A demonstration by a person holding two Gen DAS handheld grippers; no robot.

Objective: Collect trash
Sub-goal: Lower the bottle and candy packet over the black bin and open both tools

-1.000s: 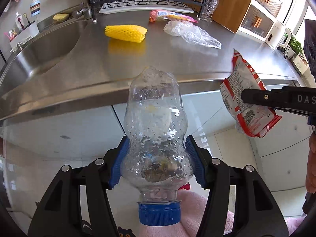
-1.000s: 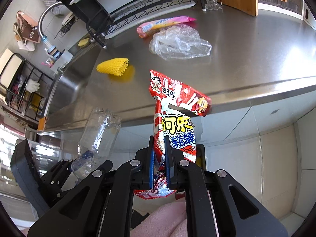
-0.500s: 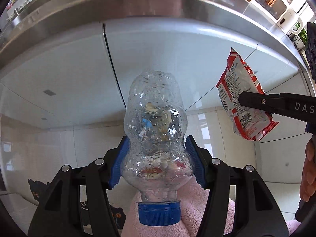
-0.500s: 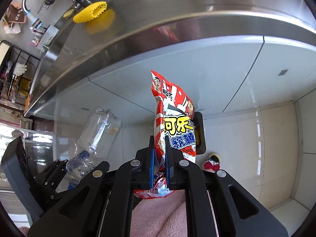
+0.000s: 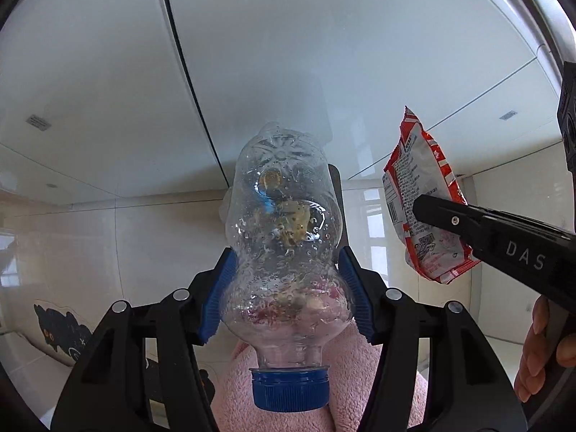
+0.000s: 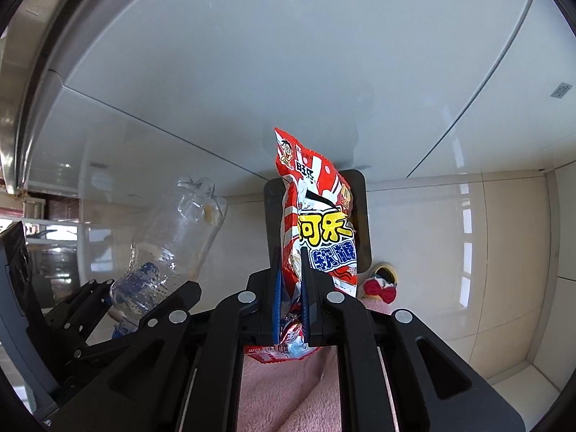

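1. White glossy cabinet fronts [image 5: 324, 54] fill the upper part of both views; the brushed-steel counter edge [image 6: 10, 115] curves along one rim, and pale floor tiles [image 5: 126, 252] lie below. Both tools point steeply down at the floor.
2. Left gripper [image 5: 286, 295]: blue pads pressed on the wide lower bulge of a clear, crumpled plastic bottle with a blue screw cap [image 5: 284, 252]. Jaws stand partway apart because the body is broad. Cap faces the camera, base points away. Droplets cling inside; no label remains on it.
3. Right gripper [image 6: 289, 298]: jaws nearly together, pinching the lower end of a red-and-white foil snack packet [image 6: 316, 226]. The packet stands out past the fingertips, limp but upright.
4. A dark rectangular shape [image 6: 360, 216] sits on the floor directly behind the packet, and behind the bottle in the left view. Judged to be the bin both pieces are headed for; its opening cannot be made out.
5. Holding reason, as a guess: one piece per tool, both over the same spot, so both can be dropped in one trip.
6. Writing: packet front shows large yellow Chinese characters over blue ones; its back has fine print and a code square, too small to read. "DAS" is readable on the right tool's arm [image 5: 522, 255].
7. Pink fleece clothing [image 6: 288, 388] and a red-bowed slipper [image 6: 381, 288] show below.
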